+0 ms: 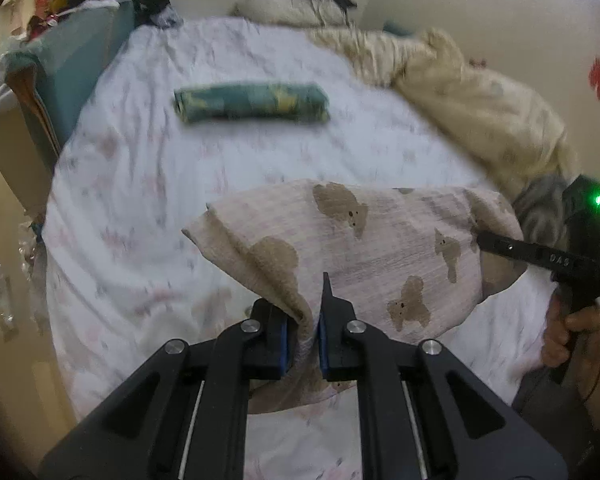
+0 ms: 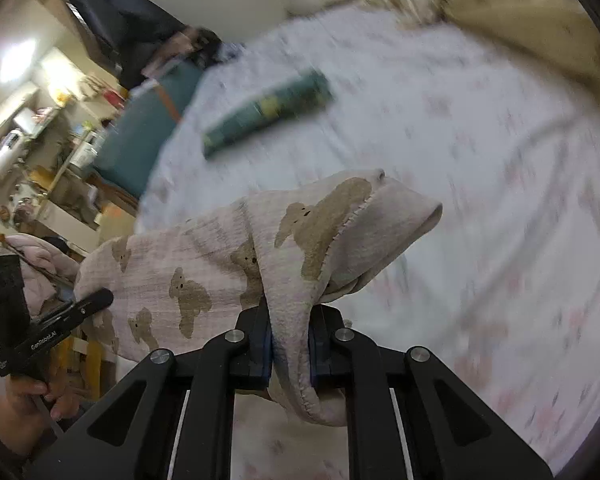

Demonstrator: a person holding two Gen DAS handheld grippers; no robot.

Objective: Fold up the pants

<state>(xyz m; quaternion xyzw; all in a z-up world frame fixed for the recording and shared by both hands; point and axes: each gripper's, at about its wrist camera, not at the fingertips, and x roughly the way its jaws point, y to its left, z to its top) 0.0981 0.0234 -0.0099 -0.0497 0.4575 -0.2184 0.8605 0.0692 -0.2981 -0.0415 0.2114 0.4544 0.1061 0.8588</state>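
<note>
Your left gripper [image 1: 303, 334] has its jaws pinching a gathered edge of the pants [image 1: 364, 248], pale pink cloth printed with brown bears, lifted clear of the bed [image 1: 148, 184]. Only the left wrist view shows your right hand [image 1: 568, 332] at the far edge, wrapped round the handle of the other tool, and the cream duvet [image 1: 472, 92] bunched along the wall. The right wrist view alone shows cluttered shelves [image 2: 40, 128] beyond the bed and your left hand [image 2: 28, 404] gripping its handle. There your right gripper [image 2: 290, 344] points down at a slant, jaws clamped on a hemmed fold. A folded green garment [image 1: 252, 102] lies well apart, farther up the sheet.
</note>
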